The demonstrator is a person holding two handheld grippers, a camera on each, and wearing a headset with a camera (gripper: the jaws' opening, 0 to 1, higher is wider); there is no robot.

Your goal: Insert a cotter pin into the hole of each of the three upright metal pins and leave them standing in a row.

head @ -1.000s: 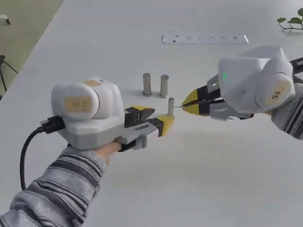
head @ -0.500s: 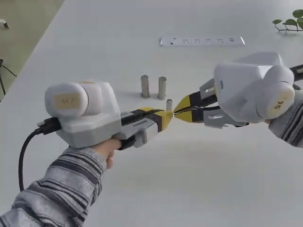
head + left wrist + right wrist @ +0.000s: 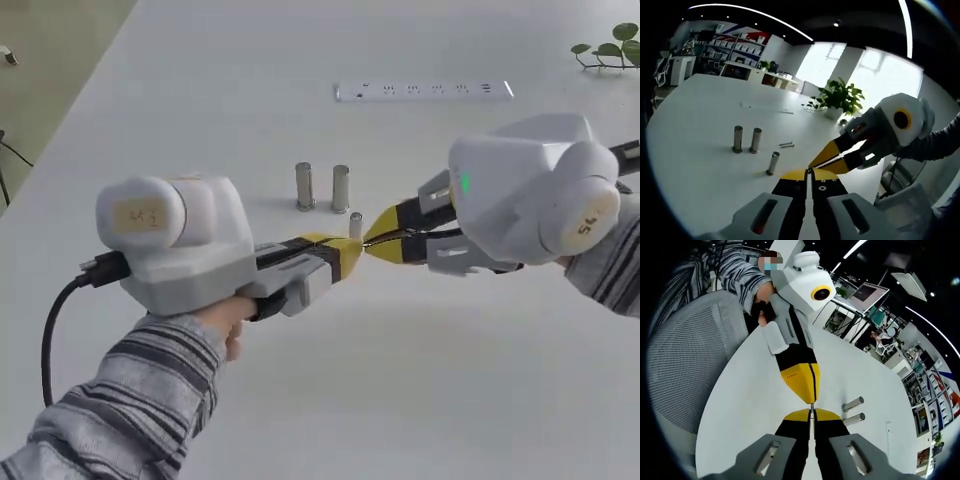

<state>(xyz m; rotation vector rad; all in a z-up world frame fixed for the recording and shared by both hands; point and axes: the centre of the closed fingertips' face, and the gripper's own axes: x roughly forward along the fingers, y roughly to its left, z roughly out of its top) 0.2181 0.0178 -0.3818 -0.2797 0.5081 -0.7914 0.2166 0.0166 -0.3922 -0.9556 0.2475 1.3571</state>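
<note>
Above bench mid, pointing in from left: L gripper (image 3: 350,256), jaws pressed tight together, meeting the other tip to tip. Prob. steadying or re-gripping the cotter pin (image 3: 811,410); can't tell whether actually pinching it. Just behind the tips, standing toward bench centre: two metal pins (image 3: 305,187) paired upright, third metal pin (image 3: 355,224) nearer and apart, likely the one being worked on. Lying beyond the pair: spare cotter pins (image 3: 786,145), waiting. Pointing in from right: R gripper (image 3: 373,240), jaws clamping the thin cotter pin, prob. lining it up w/ the hole.
</note>
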